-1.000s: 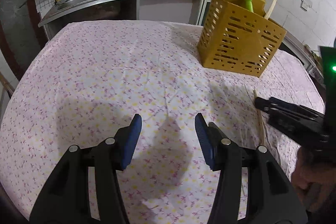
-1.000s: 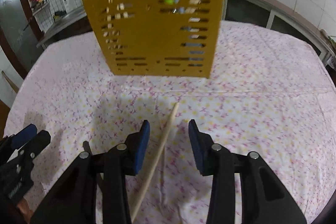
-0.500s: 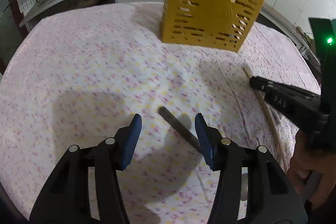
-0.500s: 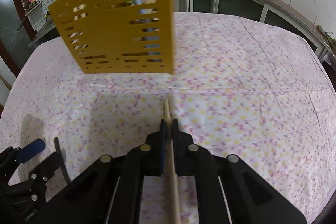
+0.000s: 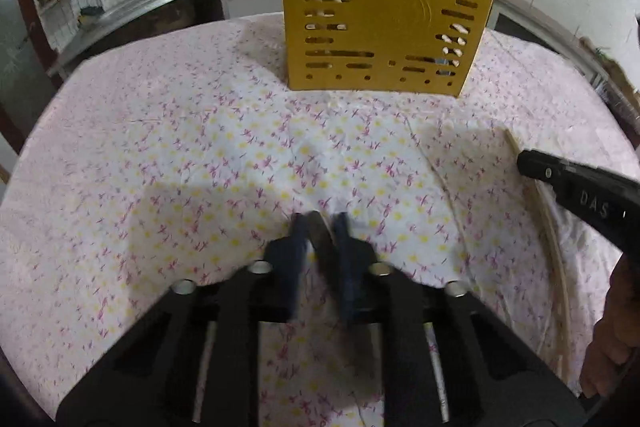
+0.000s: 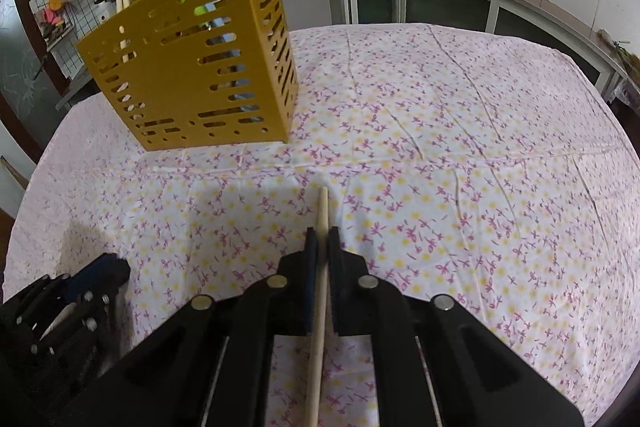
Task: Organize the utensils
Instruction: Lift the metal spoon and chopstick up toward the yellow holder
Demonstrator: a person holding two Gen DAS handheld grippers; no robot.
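Left hand-held gripper (image 5: 320,223) has closed, seemingly gripping utensil (image 5: 320,233).

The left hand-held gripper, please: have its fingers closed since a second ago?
Yes. The left hand-held gripper has closed on a dark slim utensil and come nearer the yellow slotted plastic utensil basket.

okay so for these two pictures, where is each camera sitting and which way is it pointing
Left wrist: rides on the left gripper, facing forward over the tablecloth to the yellow holder; shows its own fingers, the right gripper and a hand.
Right wrist: rides on the right gripper, clamping a wooden chopstick, facing the holder obliquely; the left gripper shows lower left.
Shared: holder, tablecloth, chopstick, both grippers.
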